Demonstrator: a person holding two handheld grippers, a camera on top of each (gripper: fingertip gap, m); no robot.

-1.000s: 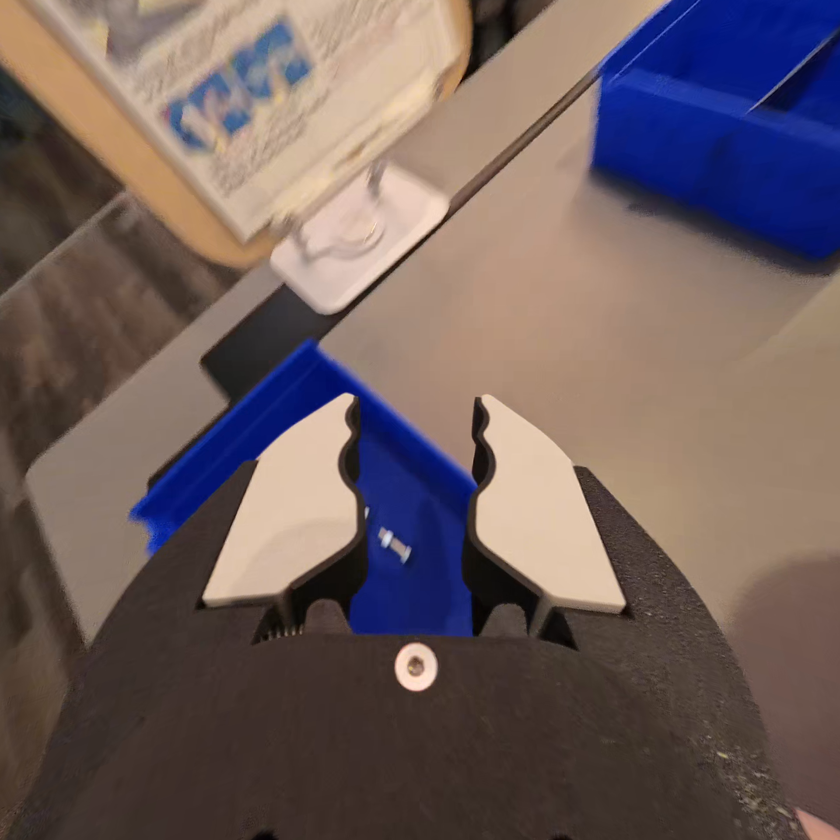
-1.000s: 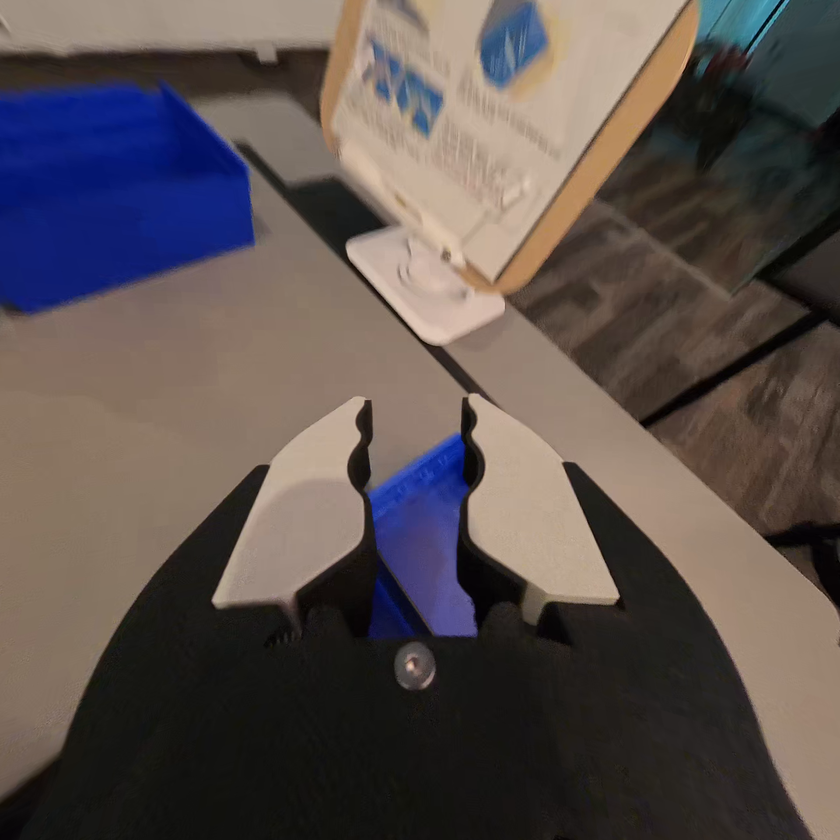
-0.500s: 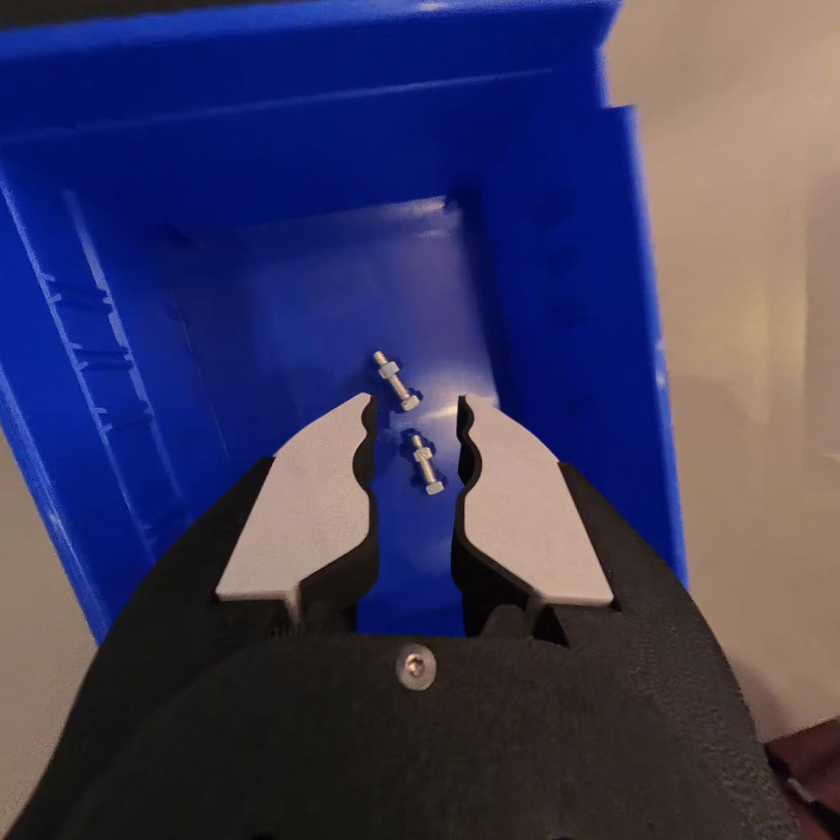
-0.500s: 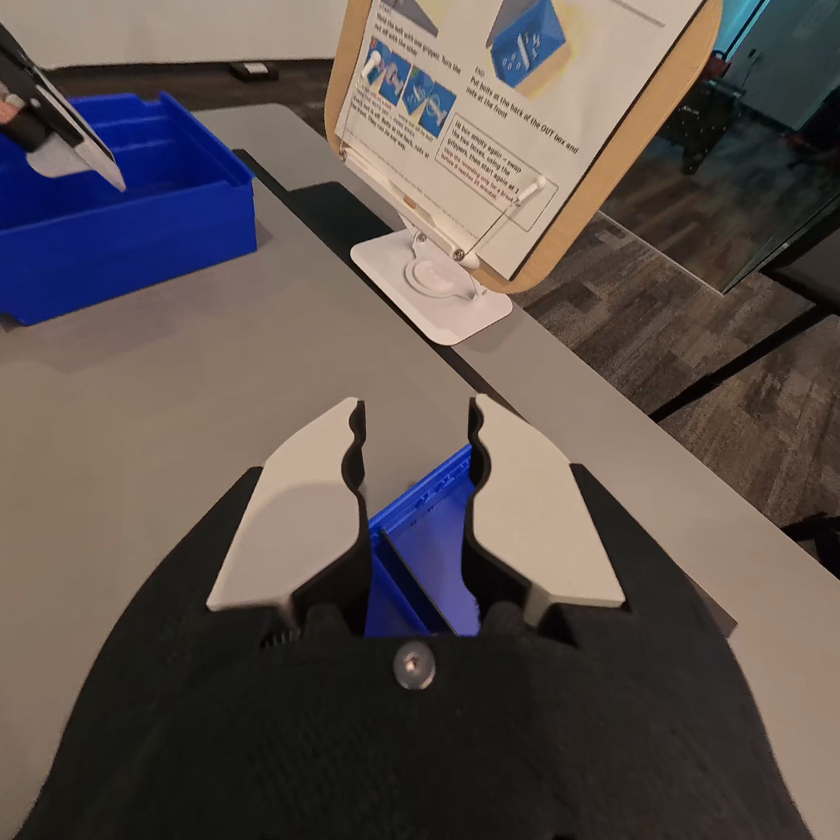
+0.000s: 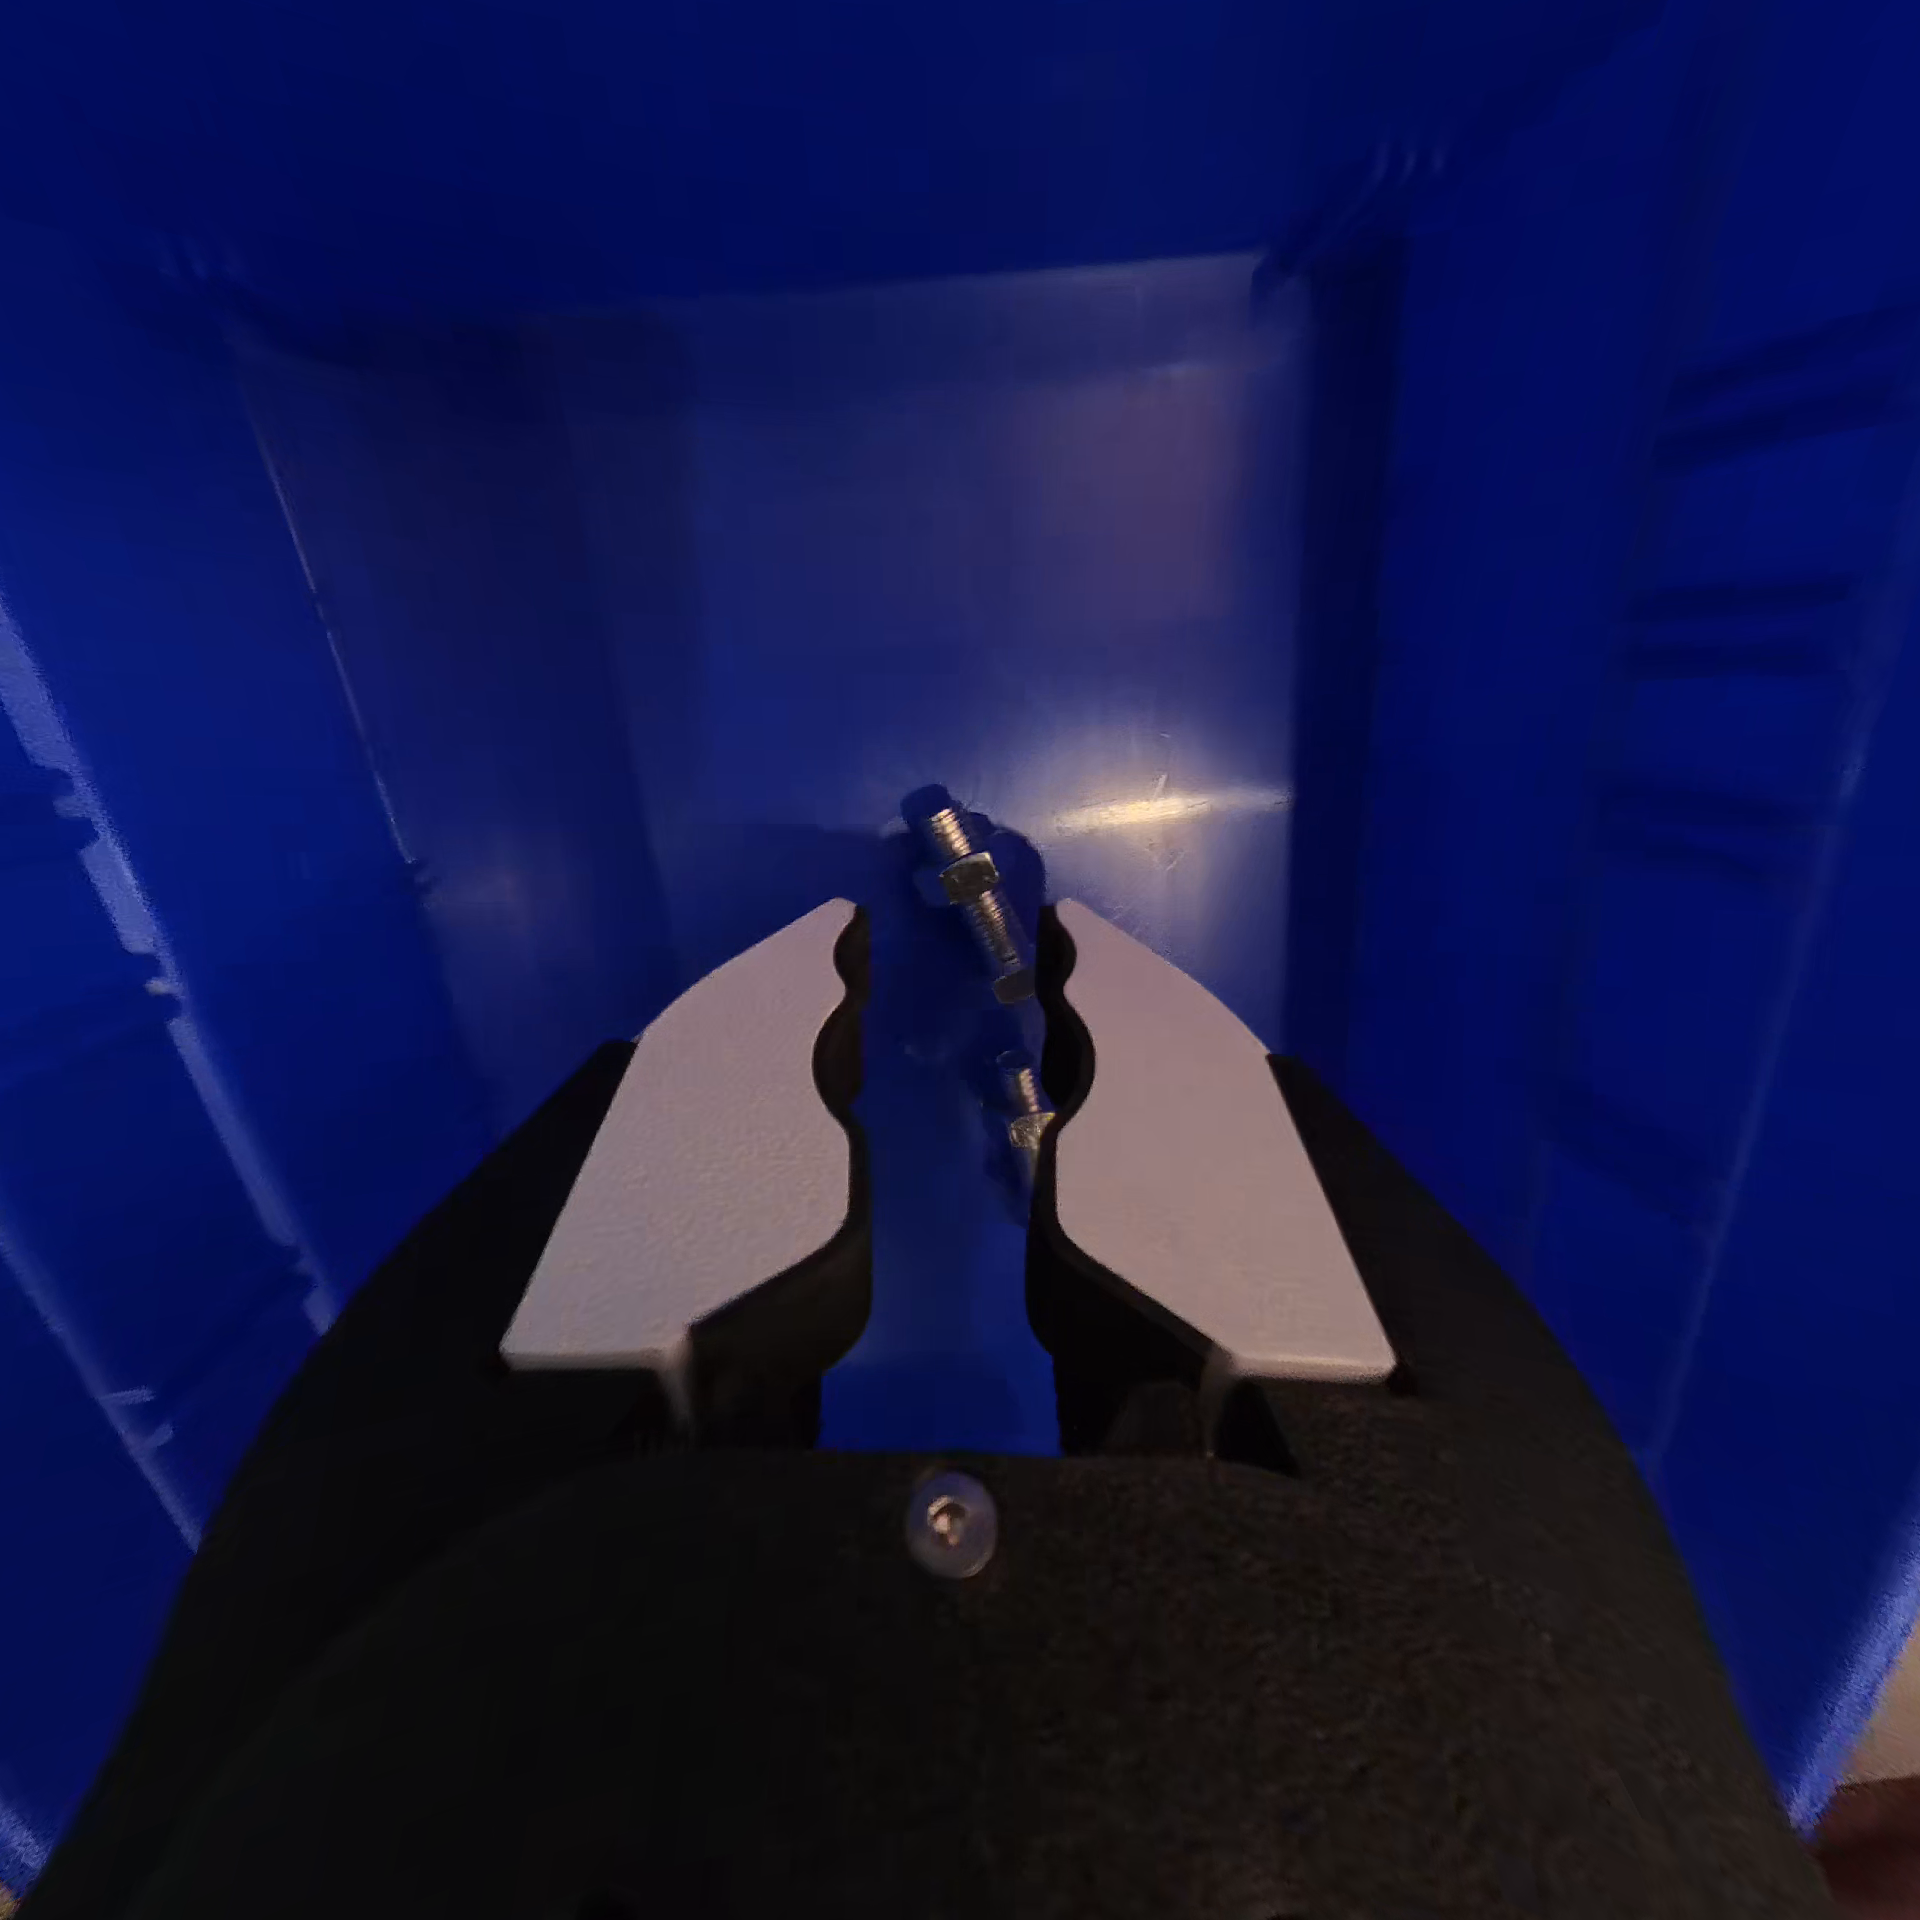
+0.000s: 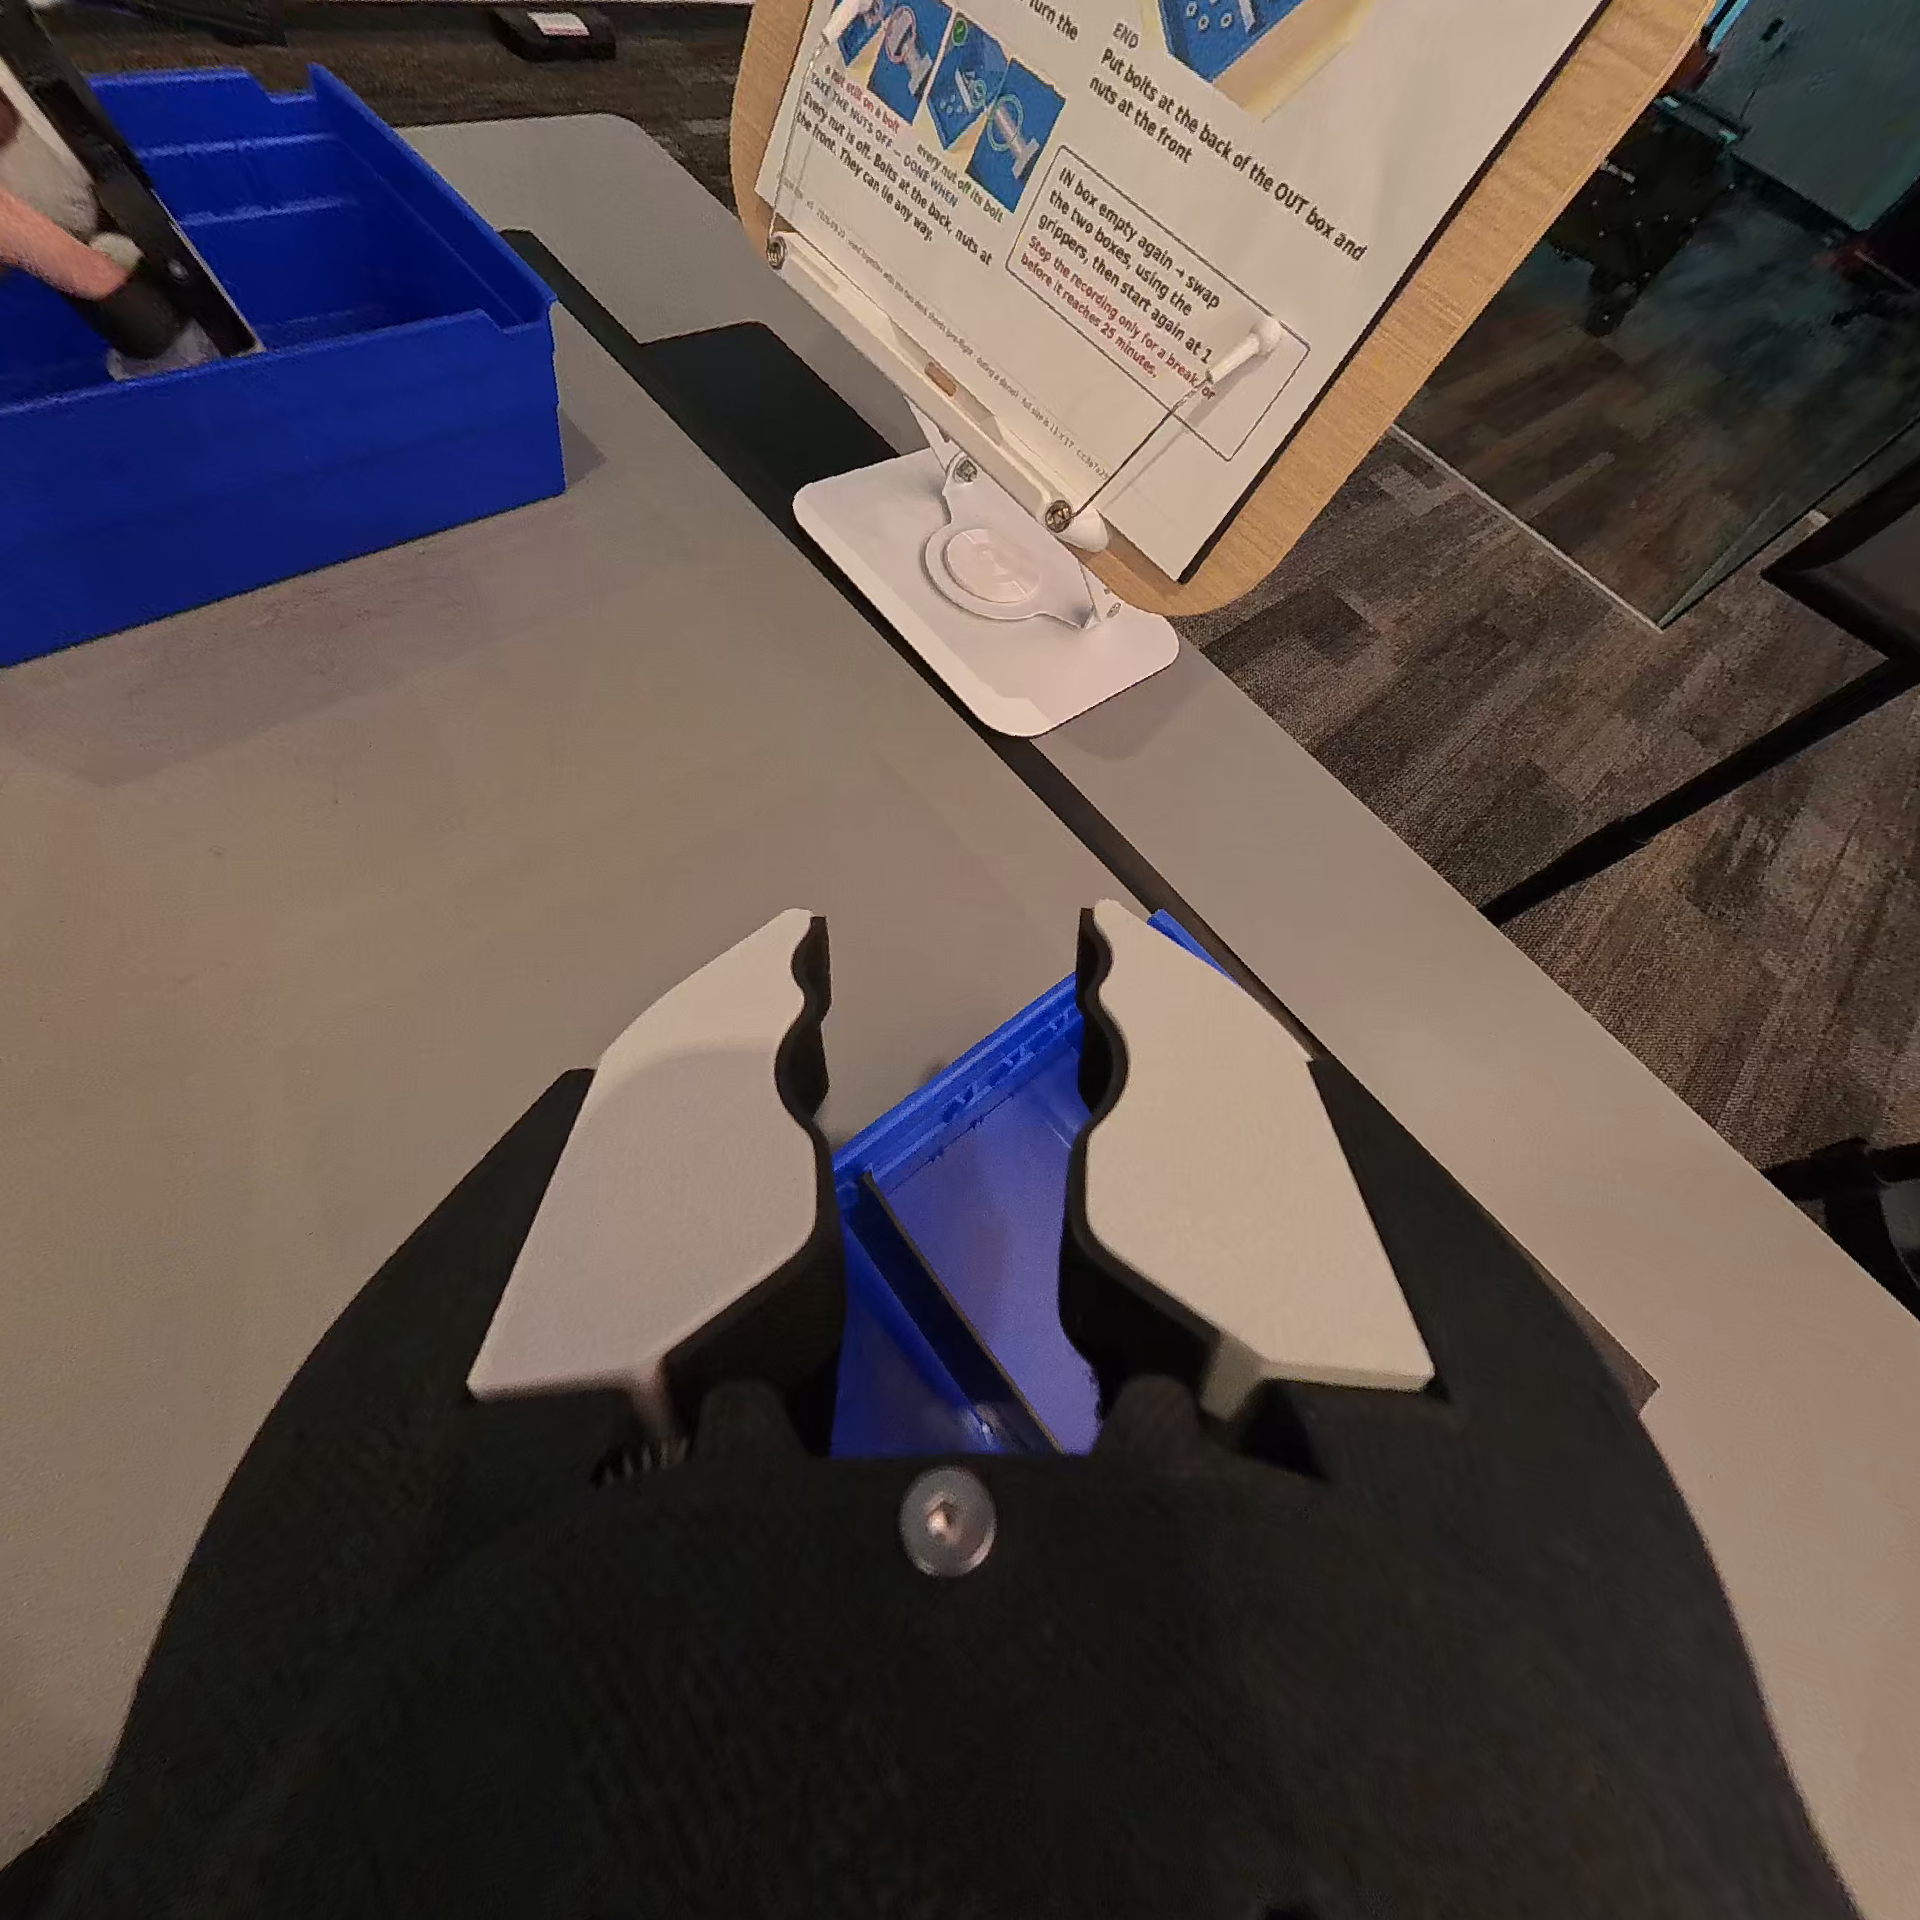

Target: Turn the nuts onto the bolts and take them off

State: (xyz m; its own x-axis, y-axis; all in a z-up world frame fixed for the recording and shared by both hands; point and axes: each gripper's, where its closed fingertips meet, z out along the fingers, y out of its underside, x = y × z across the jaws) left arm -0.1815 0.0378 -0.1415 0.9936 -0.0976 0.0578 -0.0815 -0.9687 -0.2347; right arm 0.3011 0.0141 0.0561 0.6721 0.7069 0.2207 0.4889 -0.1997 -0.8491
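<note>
Left wrist view: left gripper [image 5: 945,914] down inside a blue bin [image 5: 1662,727], jaws parted and empty, straddling a bolt [image 5: 971,899] with its nut [image 5: 966,883] on the bin floor, lined up to pinch it; second bolt [image 5: 1023,1117] just beside the right finger.

Right wrist view: right gripper [image 6: 951,925] released, empty, hovering over a divided blue bin [image 6: 977,1174], likely waiting to take the nut.

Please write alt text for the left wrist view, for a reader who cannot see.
The open left gripper reaches into a blue bin, jaws on either side of a bolt with a nut lying on its floor. A second bolt lies nearer.
</note>
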